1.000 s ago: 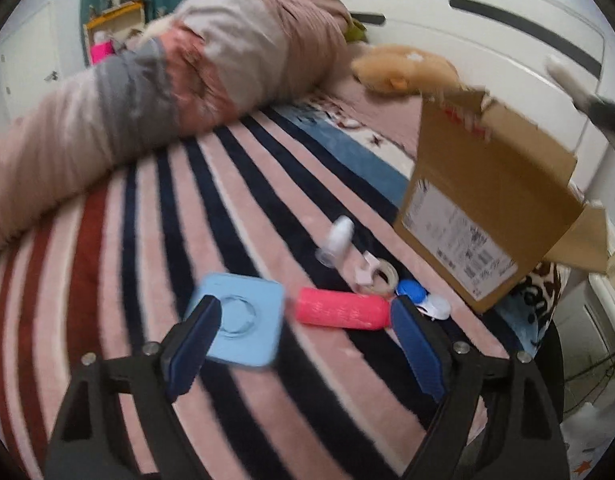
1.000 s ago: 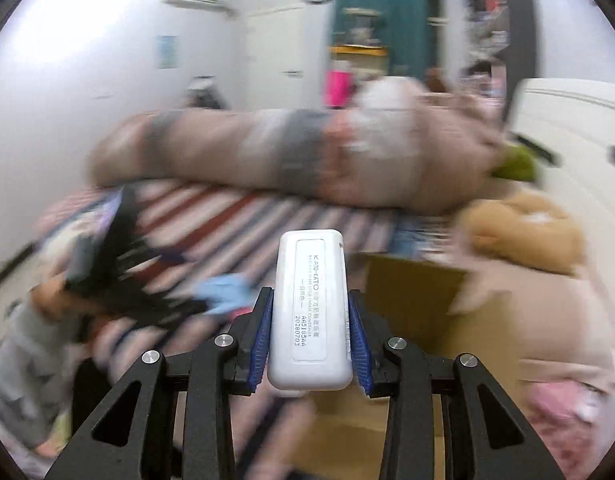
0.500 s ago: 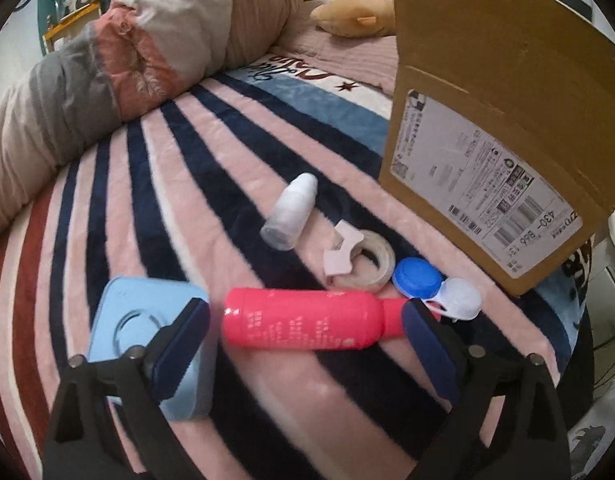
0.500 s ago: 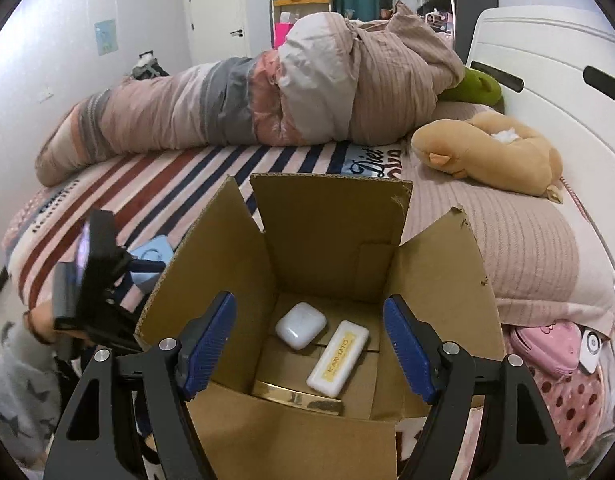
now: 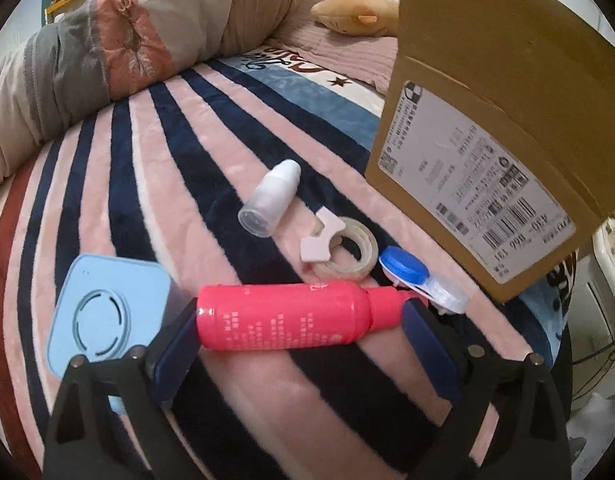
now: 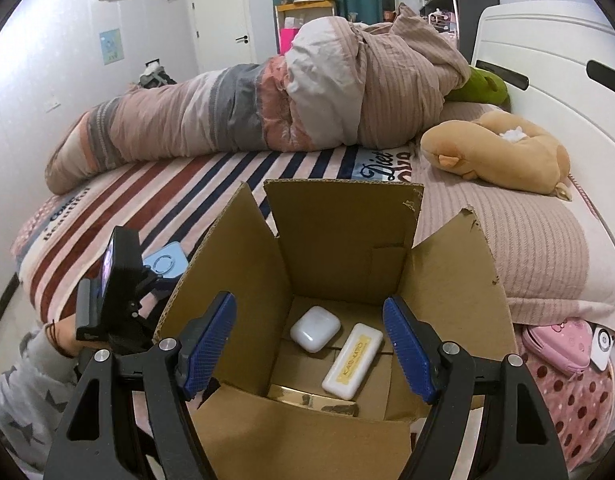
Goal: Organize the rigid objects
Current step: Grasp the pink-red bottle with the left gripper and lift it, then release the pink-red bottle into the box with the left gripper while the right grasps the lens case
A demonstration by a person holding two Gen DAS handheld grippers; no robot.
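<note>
Left gripper (image 5: 299, 332) is sitting low over the striped bed blanket (image 5: 155, 168), jaws spread, straddling the pink bottle (image 5: 283, 316) end to end; bottle is lying on its side between the blue pads, base at the left pad, cap near the right pad, contact not clear. Light blue square case (image 5: 103, 312) is lying just left of the bottle, partly under the left finger. Behind the bottle: clear small bottle (image 5: 271, 200) lying tilted, tape roll (image 5: 343, 250) flat, blue-and-white contact lens case (image 5: 419, 280) just beside the tape and near the bottle cap. Cardboard box (image 5: 487, 128) is standing to the right, label side facing.

Right gripper (image 6: 309, 344) is hovering over the open cardboard box (image 6: 339, 248), jaws spread wide, holding nothing. Inside on the box floor: white earbud case (image 6: 315, 328) and white rectangular case (image 6: 353, 360) with a yellow label, lying side by side, close together. Rolled duvet (image 6: 267, 108) and tan plush toy (image 6: 495, 156) are lying farther back on the bed.
</note>
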